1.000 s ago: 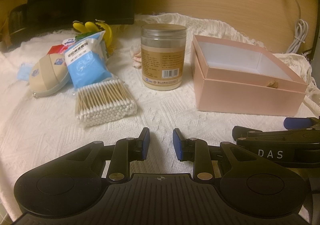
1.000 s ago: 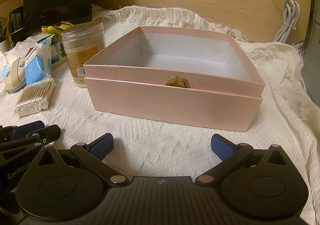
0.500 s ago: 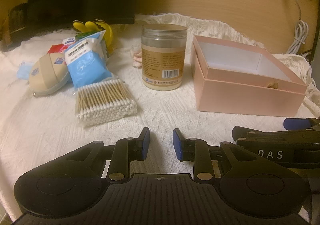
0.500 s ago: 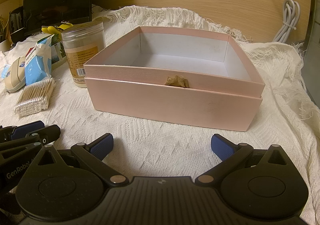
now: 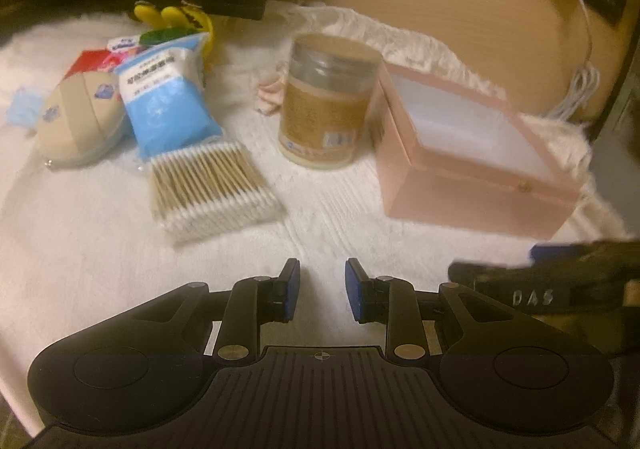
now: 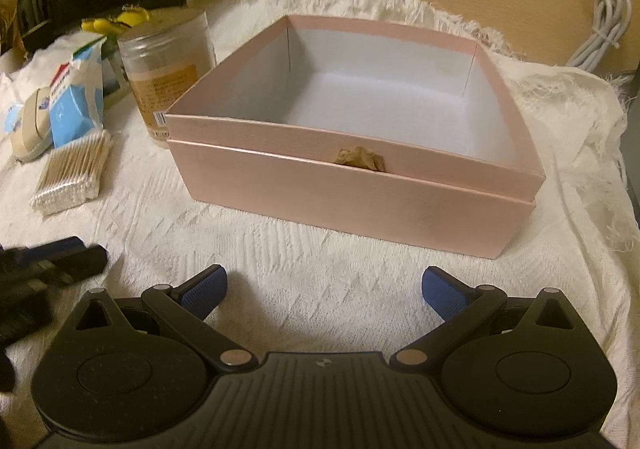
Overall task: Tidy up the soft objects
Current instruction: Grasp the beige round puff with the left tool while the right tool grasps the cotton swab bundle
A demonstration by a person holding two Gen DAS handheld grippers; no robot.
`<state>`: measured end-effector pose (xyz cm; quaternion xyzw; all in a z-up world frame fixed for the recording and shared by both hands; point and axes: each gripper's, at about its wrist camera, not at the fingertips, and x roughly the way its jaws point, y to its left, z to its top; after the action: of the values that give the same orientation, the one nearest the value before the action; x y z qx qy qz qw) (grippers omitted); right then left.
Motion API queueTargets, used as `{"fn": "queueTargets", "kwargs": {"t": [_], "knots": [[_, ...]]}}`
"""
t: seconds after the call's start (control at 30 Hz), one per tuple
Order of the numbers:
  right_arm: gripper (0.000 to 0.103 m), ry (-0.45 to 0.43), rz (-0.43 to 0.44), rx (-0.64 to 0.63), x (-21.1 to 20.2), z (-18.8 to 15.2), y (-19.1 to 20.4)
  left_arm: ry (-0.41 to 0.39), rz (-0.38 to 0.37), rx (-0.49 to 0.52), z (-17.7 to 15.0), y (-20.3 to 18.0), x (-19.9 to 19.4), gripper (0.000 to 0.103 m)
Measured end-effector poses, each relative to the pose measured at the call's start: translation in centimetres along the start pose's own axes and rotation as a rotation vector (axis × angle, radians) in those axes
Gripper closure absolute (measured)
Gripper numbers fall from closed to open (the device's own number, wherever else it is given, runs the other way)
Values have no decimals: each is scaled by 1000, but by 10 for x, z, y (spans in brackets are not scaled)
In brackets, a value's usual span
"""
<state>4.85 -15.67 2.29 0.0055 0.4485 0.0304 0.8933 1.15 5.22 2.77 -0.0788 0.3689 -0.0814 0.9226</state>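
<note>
On the white cloth (image 6: 320,249), the pink box (image 6: 360,201) sits open before the right gripper (image 6: 324,289), jaws wide. The left gripper (image 5: 322,289), jaws narrowly apart and empty, faces cotton swabs (image 5: 212,189), a blue tissue pack (image 5: 168,97) and a jar (image 5: 324,105) beside the box.

home | fringed cloth (image 6: 560,121), cotton swabs (image 5: 208,189) (toiletries), wood wall (image 5: 440,1)

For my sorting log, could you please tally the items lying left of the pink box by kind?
Jars: 1, the clear jar
Cotton swab packs: 1
Blue wipe packs: 1
Beige pouches: 1
Yellow items at the back: 1, too blurred to identify
Total: 5
</note>
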Motion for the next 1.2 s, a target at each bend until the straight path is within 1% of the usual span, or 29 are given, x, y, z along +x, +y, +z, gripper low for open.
{"fn": "queueTargets", "kwargs": {"t": [0.1,0.13,0.17,0.23,0.33,0.37,0.43,0.47,0.53,0.57,0.6,0.67,0.7,0.77,0.83,0.87,0.93,0.97,1.03,1.1,1.13,1.17,1.2], "knots": [[0,64,18,-19,-1,10,-2,-39,-13,-7,21,26,-18,74],[2,79,18,-20,-1,12,-2,-51,-12,-8,28,34,-24,74],[7,77,12,-23,-3,13,0,-65,-9,-9,37,44,-30,74],[8,30,-6,-57,-13,15,11,-88,23,-8,54,66,-37,74],[8,-67,-14,-104,-35,16,34,-81,78,-38,74,97,-39,75],[8,-97,-10,-102,-42,17,41,-77,72,-38,79,106,-39,75],[8,-159,5,-76,-54,20,54,-63,50,1,87,124,-37,75],[8,-173,17,-62,-58,23,60,-59,46,18,91,133,-35,75],[8,-151,63,-59,-57,31,74,-59,40,36,98,150,-35,75],[8,-140,90,-61,-55,35,81,-61,55,34,100,163,-34,75],[8,-139,101,-63,-52,38,89,-63,80,25,103,174,-36,75],[8,-145,95,-79,-48,43,108,-69,114,4,106,196,-40,75],[8,-151,100,-87,-45,45,116,-68,108,-1,107,207,-42,75],[8,-159,123,-98,-38,47,134,-53,58,6,109,225,-42,75],[8,-172,151,-124,-29,48,152,-50,-16,48,110,231,-36,75],[8,-182,166,-150,-25,48,163,-48,-27,73,111,231,-31,74],[8,-186,170,-199,-14,48,182,-61,18,106,115,227,-20,75],[8,-167,162,-212,-7,49,191,-63,33,105,119,226,-14,74],[8,-131,170,-224,2,52,204,-63,-11,114,127,221,-6,74],[8,-129,163,-234,3,53,211,-50,-41,191,128,209,5,74],[8,-134,155,-238,3,53,212,-31,-45,258,124,199,11,74],[8,-134,146,-240,4,53,212,-28,-39,313,119,192,16,71],[8,-127,133,-238,5,52,212,-52,-30,391,112,183,17,69]]}}
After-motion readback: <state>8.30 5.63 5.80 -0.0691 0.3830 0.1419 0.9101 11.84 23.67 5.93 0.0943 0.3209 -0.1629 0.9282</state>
